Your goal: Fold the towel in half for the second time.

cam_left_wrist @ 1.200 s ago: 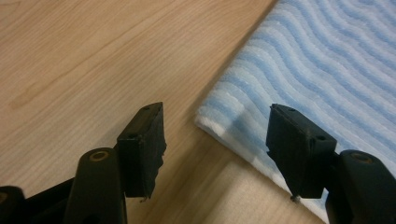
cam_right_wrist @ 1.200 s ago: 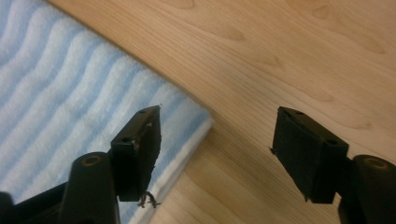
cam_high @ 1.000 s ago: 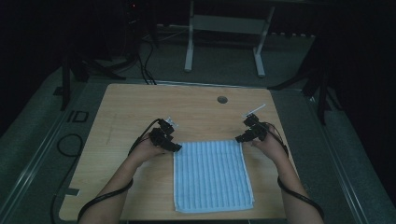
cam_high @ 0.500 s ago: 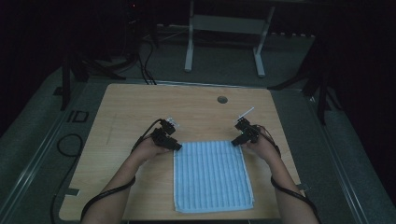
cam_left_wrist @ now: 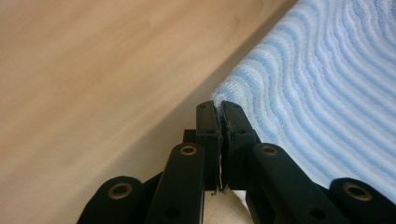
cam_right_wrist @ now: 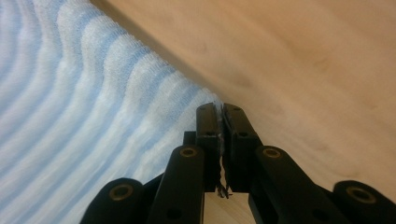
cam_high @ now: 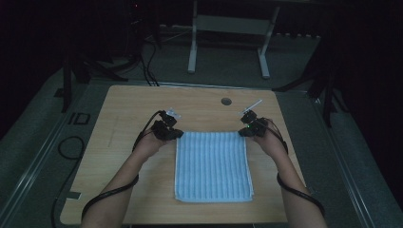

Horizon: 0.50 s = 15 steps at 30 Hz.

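The pale blue ribbed rectangular towel (cam_high: 213, 166) lies flat on the light wooden counter (cam_high: 119, 142). Its far corners are pinched, one in the left claw (cam_left_wrist: 218, 106), one in the right claw (cam_right_wrist: 218, 107), whose jaws have just closed. Best lift both evenly, keeping the edge between them taut.

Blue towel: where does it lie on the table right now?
In the high view, the blue towel lies on the table's near middle, its far corners pinched by left gripper and right gripper.

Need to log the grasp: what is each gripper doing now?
Left gripper: closed on the towel's far left corner.
Right gripper: closed on its far right corner.
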{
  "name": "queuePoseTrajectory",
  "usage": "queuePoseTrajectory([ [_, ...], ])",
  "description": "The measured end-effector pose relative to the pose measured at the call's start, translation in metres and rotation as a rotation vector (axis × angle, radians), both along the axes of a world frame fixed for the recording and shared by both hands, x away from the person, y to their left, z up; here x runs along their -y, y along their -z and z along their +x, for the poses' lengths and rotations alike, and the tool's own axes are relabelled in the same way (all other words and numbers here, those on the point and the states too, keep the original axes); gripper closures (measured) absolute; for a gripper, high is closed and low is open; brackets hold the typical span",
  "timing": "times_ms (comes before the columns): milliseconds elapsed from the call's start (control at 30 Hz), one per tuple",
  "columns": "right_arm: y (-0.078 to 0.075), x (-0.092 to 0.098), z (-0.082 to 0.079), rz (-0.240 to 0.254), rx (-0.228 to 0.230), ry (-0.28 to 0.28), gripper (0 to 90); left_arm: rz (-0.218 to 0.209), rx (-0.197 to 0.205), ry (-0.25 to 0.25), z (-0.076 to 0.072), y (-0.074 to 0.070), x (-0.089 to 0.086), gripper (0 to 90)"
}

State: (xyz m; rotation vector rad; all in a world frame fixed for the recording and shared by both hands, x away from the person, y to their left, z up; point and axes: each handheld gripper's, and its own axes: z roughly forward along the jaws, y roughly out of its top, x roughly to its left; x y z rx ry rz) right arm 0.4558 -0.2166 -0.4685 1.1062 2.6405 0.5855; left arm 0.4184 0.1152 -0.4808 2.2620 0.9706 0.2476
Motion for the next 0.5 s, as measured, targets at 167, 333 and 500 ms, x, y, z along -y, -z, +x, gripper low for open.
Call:
queuePoseTrajectory([
  [167,-0.027,0.004,-0.007,0.053,0.076,-0.033,85.7,-0.001,0.068,0.009,-0.01,-0.024,-0.005,86.8],
  [333,-0.048,0.007,-0.025,0.1,0.144,-0.07,85.5,-0.017,0.116,0.032,-0.025,-0.04,-0.012,86.7],
  [500,-0.056,0.011,-0.053,0.106,0.183,-0.111,85.5,0.016,0.131,0.069,-0.049,-0.046,-0.011,86.7],
])
